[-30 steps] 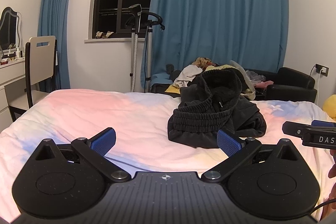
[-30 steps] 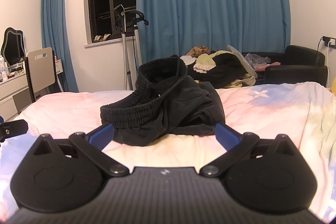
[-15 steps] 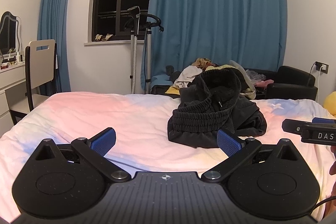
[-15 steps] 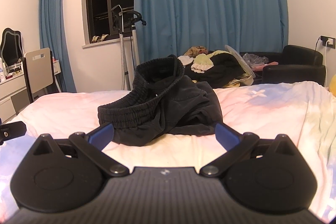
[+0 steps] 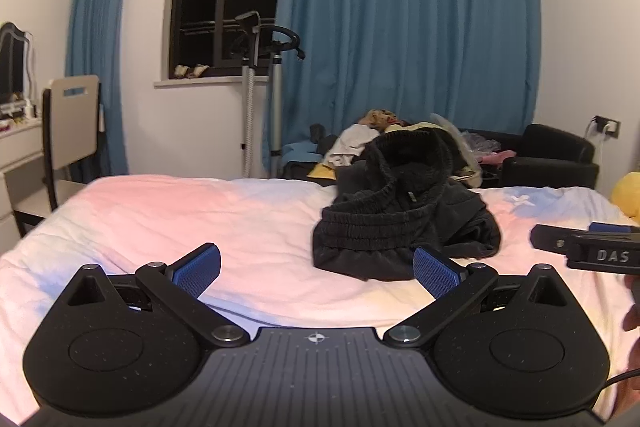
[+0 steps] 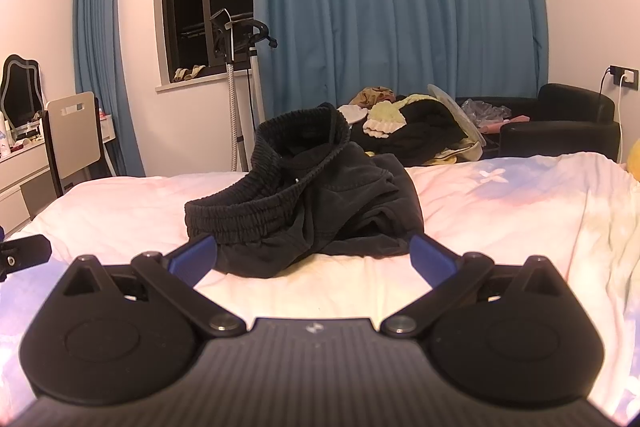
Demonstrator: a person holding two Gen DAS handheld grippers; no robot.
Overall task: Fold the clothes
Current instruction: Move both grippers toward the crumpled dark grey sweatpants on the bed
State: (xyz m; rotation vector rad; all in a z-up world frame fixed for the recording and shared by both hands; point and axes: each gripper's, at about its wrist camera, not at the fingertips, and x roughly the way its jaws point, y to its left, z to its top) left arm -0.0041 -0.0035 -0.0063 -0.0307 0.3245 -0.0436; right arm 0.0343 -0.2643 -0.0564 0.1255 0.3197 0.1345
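Note:
A crumpled pair of black pants (image 5: 404, 223) (image 6: 308, 203) with an elastic waistband lies heaped on the pastel bedspread (image 5: 192, 211) (image 6: 500, 203). My left gripper (image 5: 316, 267) is open, low over the bed, with the pants ahead and to its right; nothing sits between its blue pads. My right gripper (image 6: 314, 253) is open too, pointed straight at the heap from just short of its near edge. From the left wrist view the right gripper's body (image 5: 588, 251) shows at the right edge, and the left gripper's tip (image 6: 24, 251) shows at the left edge of the right wrist view.
Beyond the bed a pile of mixed clothes (image 6: 408, 131) lies by a black armchair (image 6: 560, 123). A garment steamer stand (image 5: 260, 83) is at the window, blue curtains (image 5: 404, 27) behind. A chair (image 5: 68, 131) and dresser sit at the left. A yellow object (image 5: 628, 195) is at the bed's right edge.
Both views have tilted slightly, so the pants sit a little lower and nearer in frame. Both grippers stay open and the pants have not moved.

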